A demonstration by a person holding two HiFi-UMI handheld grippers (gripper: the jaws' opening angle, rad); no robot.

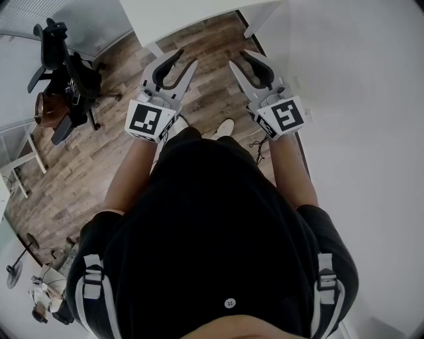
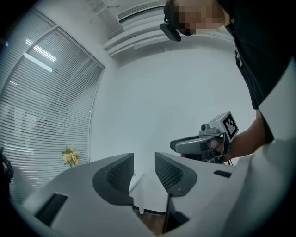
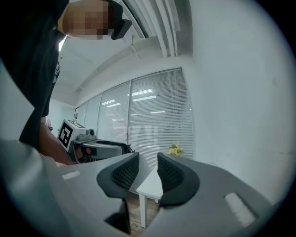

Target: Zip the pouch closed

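Observation:
No pouch shows in any view. A person standing on a wooden floor holds both grippers out level in front of the body. In the head view my left gripper (image 1: pixel 187 58) and my right gripper (image 1: pixel 238 58) point toward a white table (image 1: pixel 199 16). Each has a narrow gap between its jaws and nothing in it. The left gripper view shows my left gripper (image 2: pixel 144 169) open on empty air, with the right gripper (image 2: pixel 203 143) off to its right. The right gripper view shows my right gripper (image 3: pixel 148 169) open as well, with the left gripper (image 3: pixel 92 146) to its left.
A black office chair (image 1: pixel 66 79) stands at the left on the wood floor (image 1: pixel 112 152). A white wall (image 1: pixel 358 99) runs along the right. Window blinds (image 3: pixel 152 111) and a small bunch of flowers (image 3: pixel 175 149) lie beyond the white table (image 3: pixel 152 183).

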